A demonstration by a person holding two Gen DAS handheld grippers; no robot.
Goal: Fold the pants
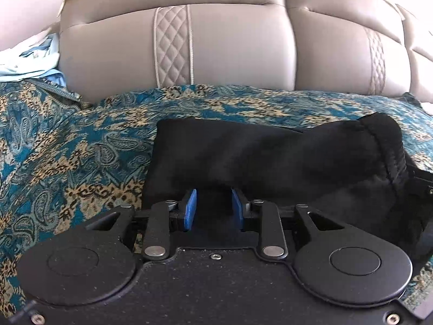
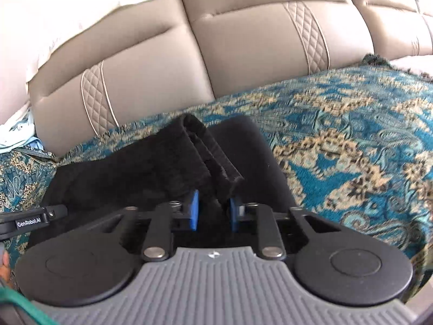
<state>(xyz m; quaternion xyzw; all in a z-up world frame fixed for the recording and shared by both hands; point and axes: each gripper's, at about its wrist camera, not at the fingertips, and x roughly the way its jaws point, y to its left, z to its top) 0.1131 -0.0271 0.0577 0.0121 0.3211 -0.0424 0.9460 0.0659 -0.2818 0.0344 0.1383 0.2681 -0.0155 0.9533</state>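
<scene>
Nearest the lens in the left wrist view, the left gripper (image 1: pixel 213 208) is seen with its blue pads (image 1: pixel 191 210) held apart, black cloth lying between them and under them; whether the near edge of the cloth is actually pinched cannot be told. The pants (image 1: pixel 270 157) are laid on a teal and gold patterned throw (image 1: pixel 81 140) that covers the seat of a beige leather sofa (image 1: pixel 243 48), and they are already gathered into a compact, roughly rectangular bundle. Its long axis is seen running left to right across this view, parallel to the sofa back, with the ribbed waistband (image 1: pixel 384 140) turned up at the right end.

In the right wrist view, the right gripper (image 2: pixel 213 210) is placed at that waistband end, its pads also apart, and a thick rolled band of the pants (image 2: pixel 213 157) is seen rising from between them (a grip is suggested, yet the gap is wide, so contact on both sides is not confirmed). The left gripper's body is glimpsed at the left edge of this view, just beside the cloth.

The bundle is thus flanked at its near edge by both tools, the fabric lying directly ahead of each. A further fold is judged likely to carry the waistband end across toward the left end, for which the right gripper is the nearer one. Pale blue cloth (image 1: pixel 32 62) is piled at the sofa's far left.
</scene>
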